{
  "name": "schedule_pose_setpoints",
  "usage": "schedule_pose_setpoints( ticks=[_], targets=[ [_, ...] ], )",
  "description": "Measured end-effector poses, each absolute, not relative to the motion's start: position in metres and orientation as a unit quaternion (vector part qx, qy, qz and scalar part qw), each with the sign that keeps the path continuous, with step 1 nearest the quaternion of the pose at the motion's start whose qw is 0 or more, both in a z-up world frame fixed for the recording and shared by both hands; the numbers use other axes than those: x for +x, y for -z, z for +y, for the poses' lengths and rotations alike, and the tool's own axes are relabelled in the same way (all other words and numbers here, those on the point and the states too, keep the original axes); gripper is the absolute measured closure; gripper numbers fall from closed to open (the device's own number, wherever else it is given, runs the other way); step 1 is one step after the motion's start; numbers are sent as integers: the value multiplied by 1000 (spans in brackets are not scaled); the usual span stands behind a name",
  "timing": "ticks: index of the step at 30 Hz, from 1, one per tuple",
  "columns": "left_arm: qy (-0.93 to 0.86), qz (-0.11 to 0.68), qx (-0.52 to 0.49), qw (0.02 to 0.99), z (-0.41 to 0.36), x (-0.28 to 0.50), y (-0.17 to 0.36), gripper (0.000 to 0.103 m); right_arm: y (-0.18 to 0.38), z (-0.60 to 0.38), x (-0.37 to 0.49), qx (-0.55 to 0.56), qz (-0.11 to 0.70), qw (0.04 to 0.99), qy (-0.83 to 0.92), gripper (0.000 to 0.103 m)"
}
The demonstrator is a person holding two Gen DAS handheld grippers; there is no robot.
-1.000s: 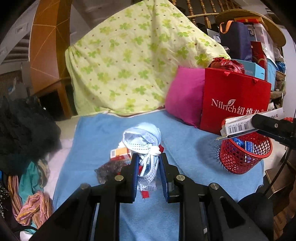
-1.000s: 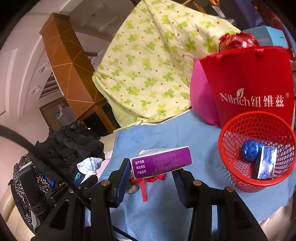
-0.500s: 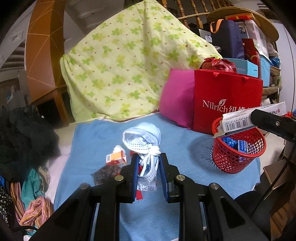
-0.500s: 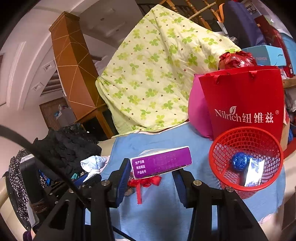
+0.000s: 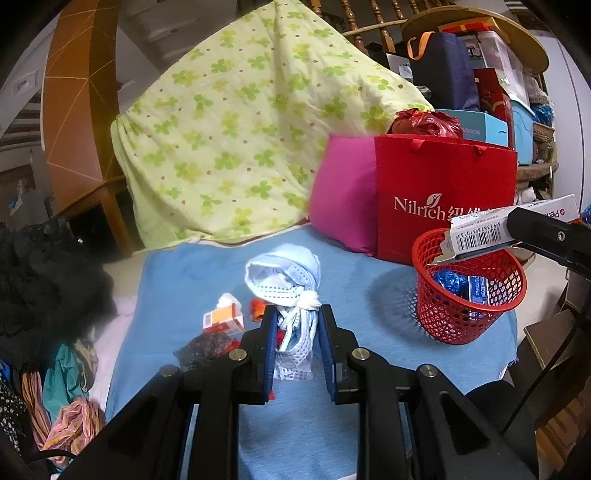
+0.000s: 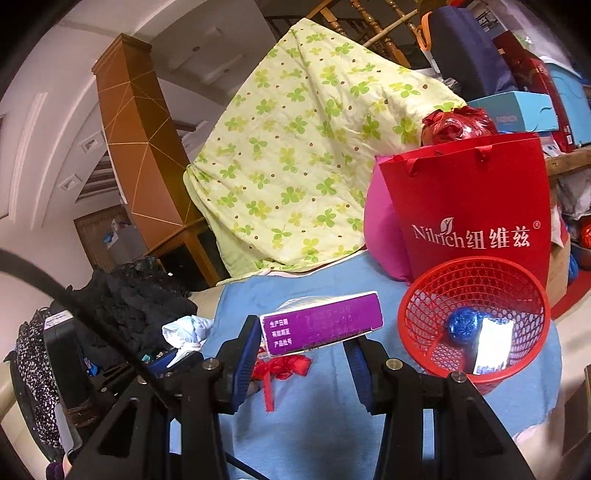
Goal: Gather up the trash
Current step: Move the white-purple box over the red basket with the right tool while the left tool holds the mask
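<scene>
The right gripper [image 6: 301, 345] hides the carton's [image 6: 320, 325] underside; its jaws pinch the carton beside the red basket [image 6: 473, 273]. The left gripper [image 5: 295, 334] pinches the knotted bundle of masks [image 5: 286, 280] above the blue cloth [image 5: 184, 291].

A tall orange-brown wooden cabinet [image 6: 136, 147] stands against the pale wall [image 6: 48, 122]. Right of the cabinet, a green clover-print quilt [image 5: 243, 140] leans on a wooden stair railing [image 5: 354, 22]. Below the quilt lies a blue cloth [image 5: 207, 273].
</scene>
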State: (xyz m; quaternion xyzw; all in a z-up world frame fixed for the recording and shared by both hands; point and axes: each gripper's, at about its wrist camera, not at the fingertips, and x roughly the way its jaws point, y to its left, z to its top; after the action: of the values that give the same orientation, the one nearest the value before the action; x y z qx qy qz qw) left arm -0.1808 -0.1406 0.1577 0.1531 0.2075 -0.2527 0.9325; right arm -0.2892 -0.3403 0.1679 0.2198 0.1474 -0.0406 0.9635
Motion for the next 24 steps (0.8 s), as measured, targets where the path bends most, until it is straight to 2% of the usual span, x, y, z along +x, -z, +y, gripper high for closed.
schedule_pose_setpoints(
  ticks=[24],
  targets=[
    [272, 212, 176, 922, -171, -186, -152, 80, -162, -369, -305, 236, 140, 959, 66, 54]
  ],
)
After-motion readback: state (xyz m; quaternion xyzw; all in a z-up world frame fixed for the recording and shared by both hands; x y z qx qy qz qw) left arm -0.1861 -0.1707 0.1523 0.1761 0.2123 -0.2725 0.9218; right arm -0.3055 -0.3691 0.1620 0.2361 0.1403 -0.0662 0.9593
